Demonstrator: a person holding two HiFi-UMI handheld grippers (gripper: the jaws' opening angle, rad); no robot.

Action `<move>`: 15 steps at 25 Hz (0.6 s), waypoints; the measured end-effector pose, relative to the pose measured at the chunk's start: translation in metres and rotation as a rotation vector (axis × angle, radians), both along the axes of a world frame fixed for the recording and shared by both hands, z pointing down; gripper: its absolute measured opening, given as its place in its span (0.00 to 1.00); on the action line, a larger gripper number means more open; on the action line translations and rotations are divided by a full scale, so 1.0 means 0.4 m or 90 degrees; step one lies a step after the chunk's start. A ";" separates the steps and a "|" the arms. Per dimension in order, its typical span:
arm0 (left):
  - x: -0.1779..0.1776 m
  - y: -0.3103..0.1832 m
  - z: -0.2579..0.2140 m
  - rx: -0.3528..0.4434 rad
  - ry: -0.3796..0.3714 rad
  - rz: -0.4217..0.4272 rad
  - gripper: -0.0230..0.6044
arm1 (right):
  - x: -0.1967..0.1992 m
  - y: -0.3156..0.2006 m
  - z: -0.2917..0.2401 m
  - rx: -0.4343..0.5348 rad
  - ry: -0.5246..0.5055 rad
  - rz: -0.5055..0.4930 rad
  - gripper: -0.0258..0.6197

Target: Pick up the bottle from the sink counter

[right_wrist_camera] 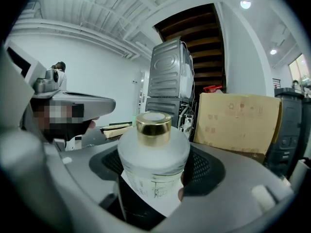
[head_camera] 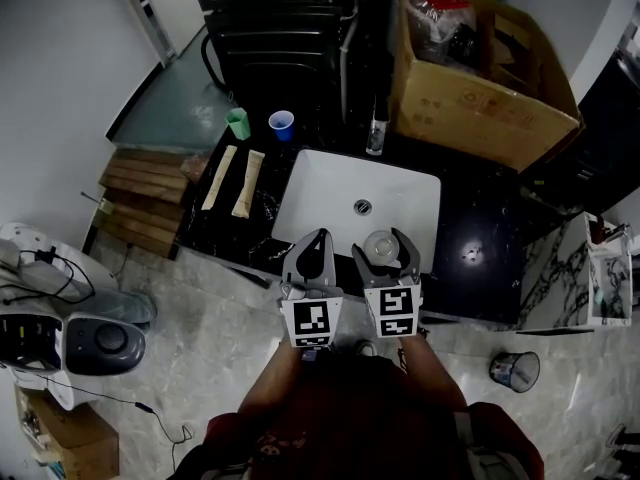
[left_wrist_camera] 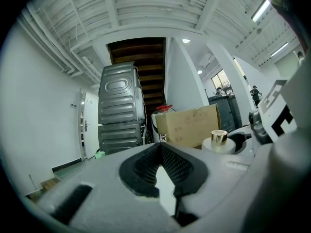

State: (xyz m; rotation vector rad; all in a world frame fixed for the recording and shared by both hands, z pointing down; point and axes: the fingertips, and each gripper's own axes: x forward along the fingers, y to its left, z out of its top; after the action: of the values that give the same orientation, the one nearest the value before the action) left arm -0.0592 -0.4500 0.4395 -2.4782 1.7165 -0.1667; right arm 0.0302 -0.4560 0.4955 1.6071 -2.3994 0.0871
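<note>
Over the sink surface [head_camera: 490,258], the right hand-held gripper [head_camera: 386,243] clasped the bottle [right_wrist_camera: 153,152] upright. Just beside it, the left hand-held gripper [head_camera: 318,238] was clenched and empty.

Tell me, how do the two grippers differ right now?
The right gripper is clamped on a frosted bottle with a gold cap; the left gripper holds nothing. The right's jaws stand wide; the left's meet at the tips. Both are held side by side, pointing the same way.
</note>
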 end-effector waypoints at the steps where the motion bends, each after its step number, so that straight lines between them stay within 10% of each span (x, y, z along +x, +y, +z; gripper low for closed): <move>1: 0.000 0.000 -0.013 0.008 -0.002 0.001 0.04 | 0.003 -0.001 -0.016 0.008 -0.002 0.002 0.56; 15: 0.020 -0.009 -0.191 0.133 -0.005 0.013 0.04 | 0.032 -0.014 -0.212 0.117 -0.010 0.015 0.56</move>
State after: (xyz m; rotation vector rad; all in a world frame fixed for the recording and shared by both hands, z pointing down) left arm -0.0512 -0.4537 0.3629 -2.3392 1.6148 0.0053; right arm 0.0428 -0.4616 0.4107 1.7191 -2.4635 -0.1203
